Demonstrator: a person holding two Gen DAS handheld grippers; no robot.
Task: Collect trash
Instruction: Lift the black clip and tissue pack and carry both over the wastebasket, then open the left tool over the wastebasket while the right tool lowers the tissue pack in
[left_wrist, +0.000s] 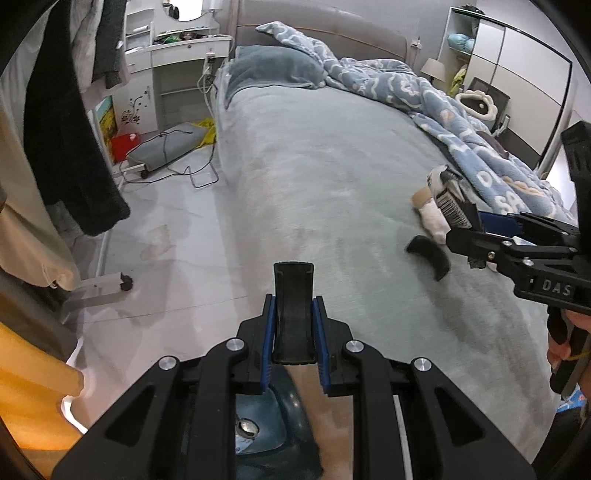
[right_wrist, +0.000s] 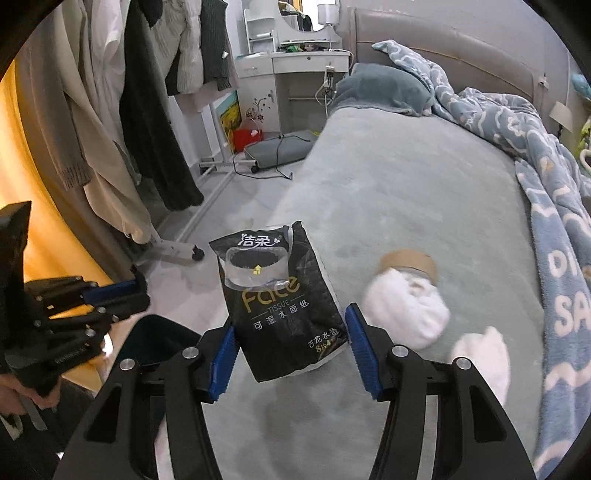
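A black curved strip (left_wrist: 293, 314) was pinched by the left gripper (left_wrist: 294, 325); a black tissue pack (right_wrist: 284, 306) was clamped in the right gripper (right_wrist: 291, 354), above the bed (right_wrist: 406, 192).

Grey bed (left_wrist: 314, 155), pale floor (left_wrist: 177, 229), perhaps tiled.

Left hand-held gripper (left_wrist: 294, 332) clamped narrow; right hand-held gripper (right_wrist: 291, 356) half open, gripping.
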